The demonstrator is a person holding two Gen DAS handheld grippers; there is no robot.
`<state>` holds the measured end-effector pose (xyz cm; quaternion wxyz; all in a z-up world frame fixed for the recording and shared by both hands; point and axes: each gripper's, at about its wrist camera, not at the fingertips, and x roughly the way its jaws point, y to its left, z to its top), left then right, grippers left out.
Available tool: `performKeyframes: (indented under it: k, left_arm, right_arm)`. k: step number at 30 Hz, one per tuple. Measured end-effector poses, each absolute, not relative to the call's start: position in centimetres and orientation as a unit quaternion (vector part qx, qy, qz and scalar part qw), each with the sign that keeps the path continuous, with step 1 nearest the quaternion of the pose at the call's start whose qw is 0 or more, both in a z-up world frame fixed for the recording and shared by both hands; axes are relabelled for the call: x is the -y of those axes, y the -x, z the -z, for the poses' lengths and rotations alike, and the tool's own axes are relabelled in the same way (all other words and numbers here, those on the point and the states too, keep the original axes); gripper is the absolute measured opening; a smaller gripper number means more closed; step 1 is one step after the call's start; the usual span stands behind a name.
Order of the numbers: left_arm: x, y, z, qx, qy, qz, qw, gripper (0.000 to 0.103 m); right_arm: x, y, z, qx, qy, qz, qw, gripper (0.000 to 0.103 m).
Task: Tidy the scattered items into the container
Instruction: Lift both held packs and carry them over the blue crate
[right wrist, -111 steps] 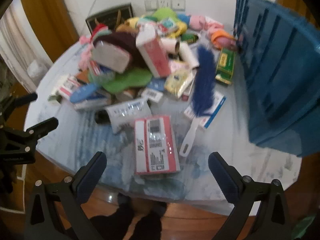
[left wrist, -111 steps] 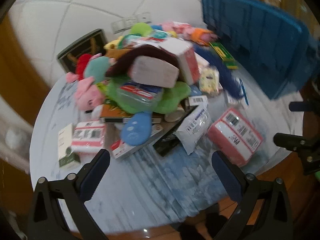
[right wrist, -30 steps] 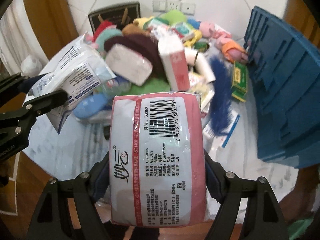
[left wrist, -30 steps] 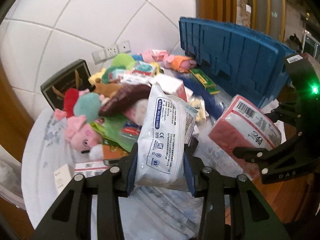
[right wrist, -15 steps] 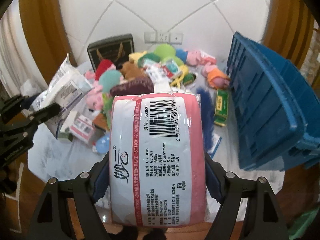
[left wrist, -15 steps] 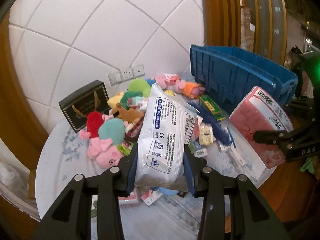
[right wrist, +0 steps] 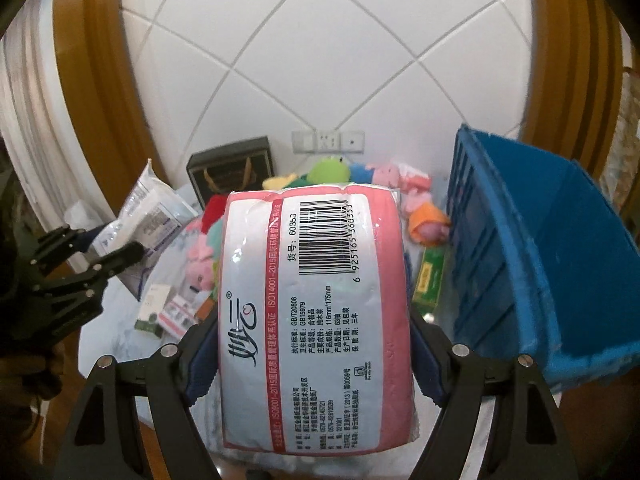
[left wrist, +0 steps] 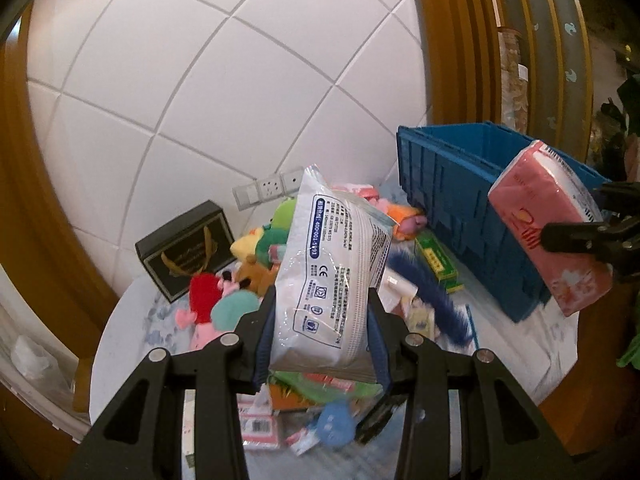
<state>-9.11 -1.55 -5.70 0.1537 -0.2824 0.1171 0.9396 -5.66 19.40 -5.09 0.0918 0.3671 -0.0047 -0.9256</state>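
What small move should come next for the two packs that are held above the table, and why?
Probably carry the right gripper sideways over the open blue crate first. It is shut on the pink tissue pack, which hangs close beside the crate's wall but not yet over its opening. The left gripper, shut on the white pack, is farther off and can follow.

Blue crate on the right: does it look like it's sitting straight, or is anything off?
The blue crate seems tilted, leaning away from the toy pile, though the fisheye may exaggerate this. No damage shows. Both packs, white and pink, are held clear of it.
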Motion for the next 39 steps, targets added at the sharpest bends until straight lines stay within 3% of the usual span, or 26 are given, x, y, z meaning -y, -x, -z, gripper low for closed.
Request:
performKeyframes:
  k: [16, 39]
  left_arm:
    - [-17.6, 15.3, 2.2, -0.157, 0.244, -0.936, 0.199, 0.040]
    - [-35.6, 17.4, -0.2, -0.194, 0.227, -0.897, 0.327, 0.040]
  right_arm:
    - [-35.2, 9.4, 1.8, 0.004, -0.332, 0.941, 0.073, 0.080]
    - [-51.9, 8.8, 2.3, 0.069, -0.331, 0.939, -0.064, 0.080]
